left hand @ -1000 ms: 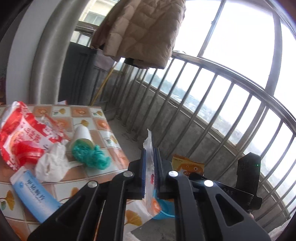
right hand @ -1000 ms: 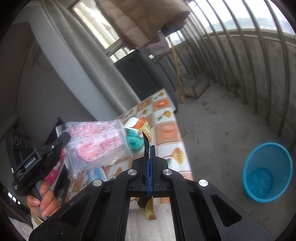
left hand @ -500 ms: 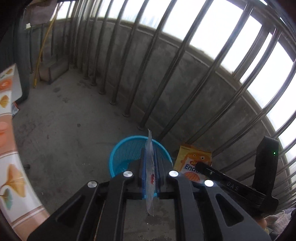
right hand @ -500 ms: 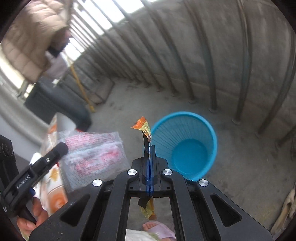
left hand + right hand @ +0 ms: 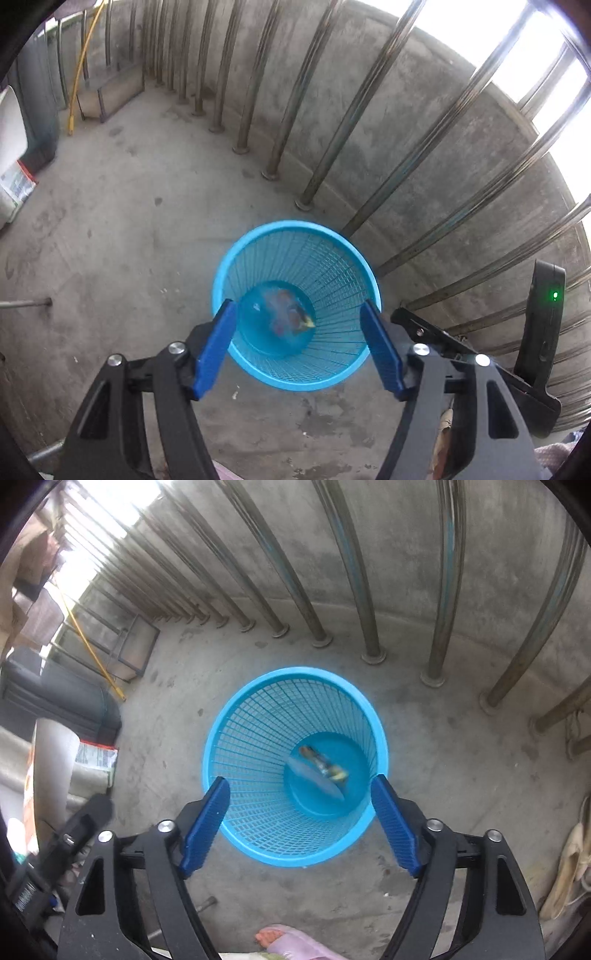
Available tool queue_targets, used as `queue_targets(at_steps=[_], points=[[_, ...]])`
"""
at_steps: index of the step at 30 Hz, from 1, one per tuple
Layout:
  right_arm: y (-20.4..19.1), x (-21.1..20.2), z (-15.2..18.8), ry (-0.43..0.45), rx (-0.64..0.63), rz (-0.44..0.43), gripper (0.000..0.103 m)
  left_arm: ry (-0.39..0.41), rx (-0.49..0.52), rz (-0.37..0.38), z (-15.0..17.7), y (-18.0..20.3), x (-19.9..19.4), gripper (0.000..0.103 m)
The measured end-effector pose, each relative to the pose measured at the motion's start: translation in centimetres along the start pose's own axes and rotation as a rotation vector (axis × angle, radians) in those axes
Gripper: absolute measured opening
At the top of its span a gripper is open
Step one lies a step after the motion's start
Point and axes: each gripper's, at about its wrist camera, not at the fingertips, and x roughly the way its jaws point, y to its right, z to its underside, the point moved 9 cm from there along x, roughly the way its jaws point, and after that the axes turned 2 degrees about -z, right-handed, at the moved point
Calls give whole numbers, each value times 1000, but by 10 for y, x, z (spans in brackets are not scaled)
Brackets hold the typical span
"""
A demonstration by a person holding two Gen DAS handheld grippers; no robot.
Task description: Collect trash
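Hovering over the bin is where both tools are caught: the left gripper [image 5: 297, 345] is spread wide with nothing between its blue pads, and the right gripper [image 5: 300, 821] is spread just the same, also empty. Directly below them the blue mesh wastebasket [image 5: 332, 266] is seen standing on the concrete floor [image 5: 110, 221], and two bits of trash can be made out at its bottom: a clear plastic packet [image 5: 317, 779] and a small orange-yellow wrapper [image 5: 334, 770] touching it, both blurry.

So the drop step looks done for this pair. Next, it's judged that both grippers would have to be swung away from the basket to wherever more trash is waiting, and closed on fresh pieces; none is shown here.

Around the basket: a metal railing [image 5: 369, 602] close behind it, a yellow pole [image 5: 92, 653] leaning far off, a dark cabinet [image 5: 55, 698], and a slippered foot [image 5: 295, 941] right at the lower edge. Nothing is seen blocking the basket's mouth; only the railing bars are near.
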Motion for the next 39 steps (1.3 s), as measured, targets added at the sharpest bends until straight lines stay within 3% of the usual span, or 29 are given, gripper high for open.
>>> queue_targets(at_steps=[2, 8, 12, 16, 18, 21, 25, 31, 36, 39], points=[[-1, -6, 2, 12, -22, 18, 79, 16, -17, 21, -1, -3, -13, 68], [-16, -40, -6, 112, -135, 135, 92, 96, -128, 187, -5, -8, -73, 68], [-40, -73, -12, 218, -250, 196, 95, 140, -127, 184, 0, -15, -118, 73], [-67, -94, -13, 273, -355, 259, 95, 238, -75, 137, 12, -23, -179, 94], [-84, -102, -11, 296, -418, 253, 95, 291, -52, 98, 19, -31, -209, 98], [-113, -121, -5, 365, -500, 183, 95, 362, -40, 37, 32, -53, -251, 98], [-156, -143, 10, 433, -589, 24, 95, 441, -69, -21, 57, -93, -303, 98], [-225, -152, 37, 436, -692, -141, 95, 583, -218, -110, 111, -179, -370, 98], [-297, -145, 68, 314, -743, -327, 95, 654, -347, -185, 143, -249, -408, 98], [-342, -132, 90, 184, -763, -455, 95, 636, -380, -272, 151, -289, -411, 98]])
